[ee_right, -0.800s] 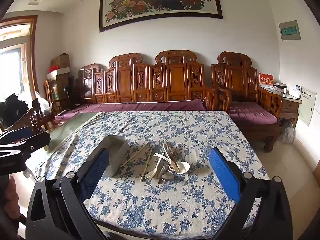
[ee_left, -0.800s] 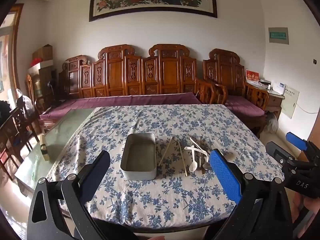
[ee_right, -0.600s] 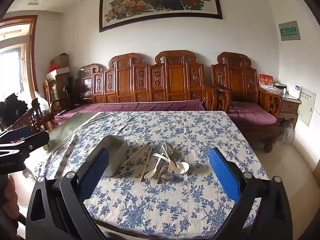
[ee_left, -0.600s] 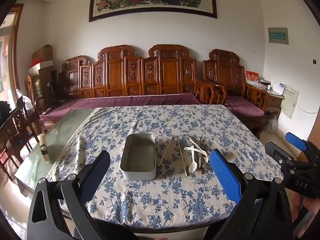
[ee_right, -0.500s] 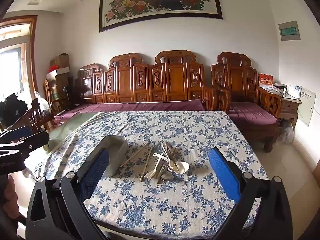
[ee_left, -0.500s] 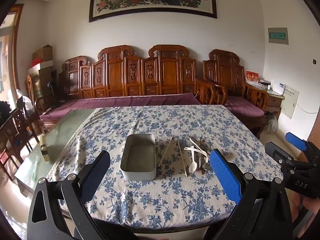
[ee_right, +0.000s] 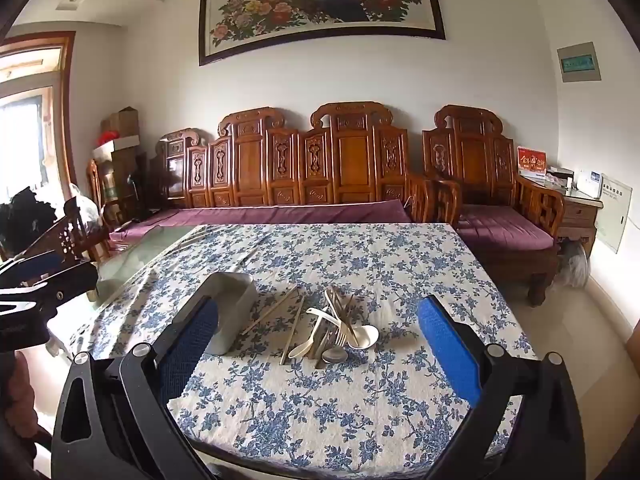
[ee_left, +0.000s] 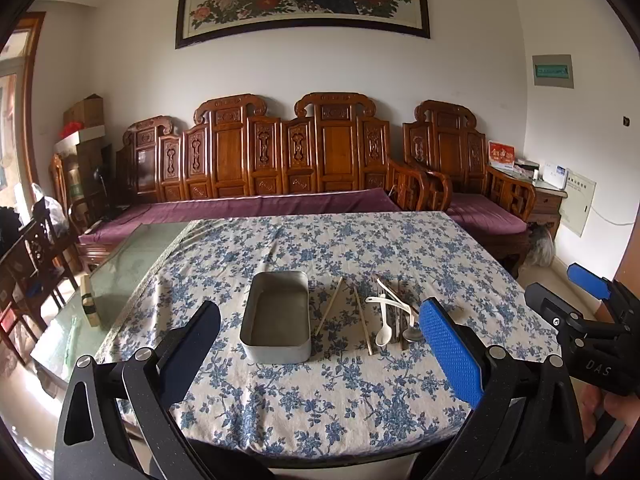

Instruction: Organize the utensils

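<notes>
Both tools wide open, nothing moved since before

My left tool (ee_left: 320, 344) and right tool (ee_right: 320, 340) hover empty over the surface (ee_left: 320, 408); the utensils (ee_right: 332, 332) still lie heaped right of the metal tin (ee_left: 277, 316)

Left gripper (ee_left: 320, 344) and right gripper (ee_right: 318, 338) apparently both wide open, tilted slightly downward.
</notes>
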